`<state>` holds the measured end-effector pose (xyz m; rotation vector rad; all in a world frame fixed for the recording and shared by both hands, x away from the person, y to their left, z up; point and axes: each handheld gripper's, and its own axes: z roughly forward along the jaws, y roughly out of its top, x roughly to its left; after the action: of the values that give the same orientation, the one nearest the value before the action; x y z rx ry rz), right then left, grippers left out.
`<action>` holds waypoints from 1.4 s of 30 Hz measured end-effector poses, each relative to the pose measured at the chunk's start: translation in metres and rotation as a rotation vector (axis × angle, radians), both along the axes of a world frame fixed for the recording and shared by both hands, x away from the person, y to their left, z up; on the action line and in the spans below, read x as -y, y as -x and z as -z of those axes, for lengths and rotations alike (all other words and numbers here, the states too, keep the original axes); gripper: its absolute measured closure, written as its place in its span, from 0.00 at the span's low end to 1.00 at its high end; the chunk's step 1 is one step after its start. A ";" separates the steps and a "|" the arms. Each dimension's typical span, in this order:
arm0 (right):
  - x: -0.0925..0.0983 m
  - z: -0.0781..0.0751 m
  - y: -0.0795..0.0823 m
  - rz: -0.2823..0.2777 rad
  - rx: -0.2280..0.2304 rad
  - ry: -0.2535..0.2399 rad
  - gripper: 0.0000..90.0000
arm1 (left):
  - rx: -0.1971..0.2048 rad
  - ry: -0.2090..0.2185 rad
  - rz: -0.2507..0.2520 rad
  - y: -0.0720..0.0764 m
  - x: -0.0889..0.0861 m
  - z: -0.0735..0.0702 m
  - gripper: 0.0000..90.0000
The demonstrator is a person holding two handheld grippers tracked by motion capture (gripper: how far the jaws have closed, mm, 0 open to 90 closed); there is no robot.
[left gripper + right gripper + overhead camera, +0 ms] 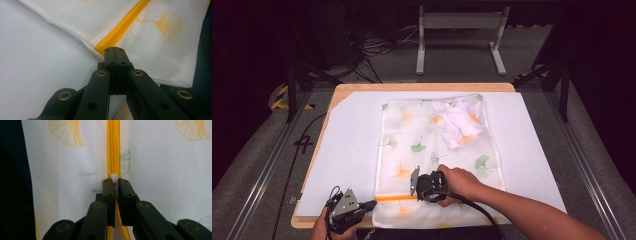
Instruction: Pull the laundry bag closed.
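While left tongs (115, 50) pinch mesh bag (412, 135) corner, right tongs (114, 181) clamp zipper pull (114, 176); garment (459, 122) inside.

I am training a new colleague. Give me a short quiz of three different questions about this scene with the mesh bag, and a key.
1. True or false: the left gripper pinches the corner of the mesh laundry bag at the end of the yellow zipper.
2. What does the right gripper hold? A) white zipper pull B) a yellow sponge C) nothing
3. What lies inside the bag, at its far right? Fill in: a white, crumpled ____.

Key
1. True
2. A
3. garment
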<state>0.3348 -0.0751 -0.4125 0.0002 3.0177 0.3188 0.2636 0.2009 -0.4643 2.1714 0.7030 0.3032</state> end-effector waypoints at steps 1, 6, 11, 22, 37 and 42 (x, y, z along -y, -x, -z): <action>0.002 0.000 -0.001 0.000 -0.001 -0.003 0.94 | -0.003 0.001 -0.001 0.000 0.000 0.000 1.00; 0.017 -0.001 -0.002 0.021 -0.010 0.004 0.94 | -0.004 0.003 -0.005 0.000 -0.001 0.000 1.00; 0.031 -0.002 -0.002 0.026 -0.009 0.011 0.94 | -0.008 0.006 -0.008 0.000 -0.001 0.000 1.00; 0.057 -0.003 -0.003 0.062 -0.011 0.020 0.94 | -0.010 0.002 -0.012 0.000 -0.002 0.001 1.00; 0.052 -0.002 -0.001 0.063 -0.001 0.004 0.94 | 0.052 0.073 0.070 -0.005 0.020 -0.019 0.99; 0.050 -0.002 0.000 0.059 0.005 0.002 0.94 | 0.022 -0.039 0.110 -0.011 0.039 -0.009 0.99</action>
<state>0.3353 -0.1255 -0.4103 0.0881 3.0060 0.3105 0.2751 0.1621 -0.4551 2.2315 0.5666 0.2851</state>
